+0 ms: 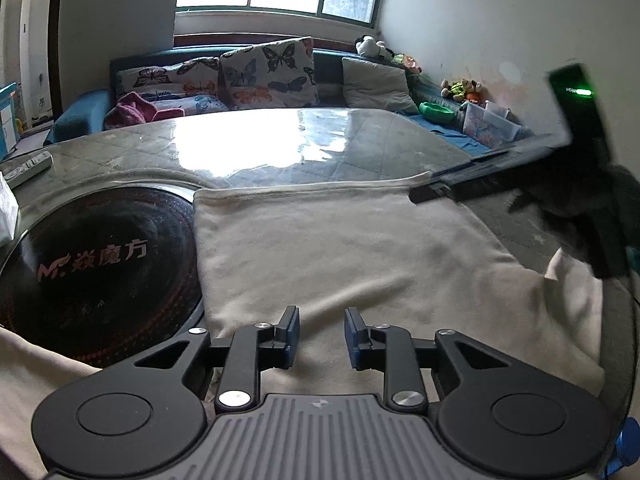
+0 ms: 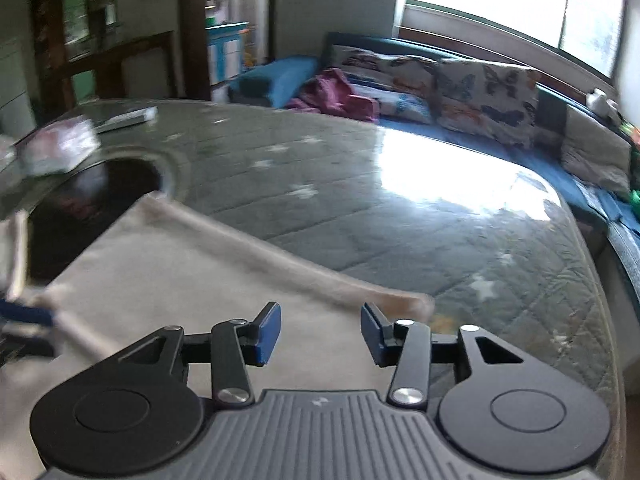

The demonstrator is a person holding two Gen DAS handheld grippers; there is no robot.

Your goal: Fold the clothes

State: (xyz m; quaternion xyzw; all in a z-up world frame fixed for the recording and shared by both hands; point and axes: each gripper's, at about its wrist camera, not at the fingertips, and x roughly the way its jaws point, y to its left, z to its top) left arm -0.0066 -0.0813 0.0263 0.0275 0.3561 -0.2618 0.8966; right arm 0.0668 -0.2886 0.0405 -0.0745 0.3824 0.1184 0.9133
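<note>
A cream garment (image 1: 340, 252) lies spread flat on the glass-topped table (image 1: 280, 148). My left gripper (image 1: 322, 338) is open and empty just above its near part. My right gripper (image 2: 320, 334) is open and empty above the garment (image 2: 180, 280), near its far right corner (image 2: 416, 304). In the left wrist view the right gripper's black body (image 1: 520, 168) reaches in from the right over the cloth's far right corner. The left gripper shows blurred at the left edge of the right wrist view (image 2: 24, 316).
A black round cooktop (image 1: 100, 264) is set in the table left of the garment. A remote (image 1: 28, 168) and a packet (image 2: 60, 148) lie at the table's far left. A sofa with butterfly pillows (image 1: 268, 72) stands behind the table.
</note>
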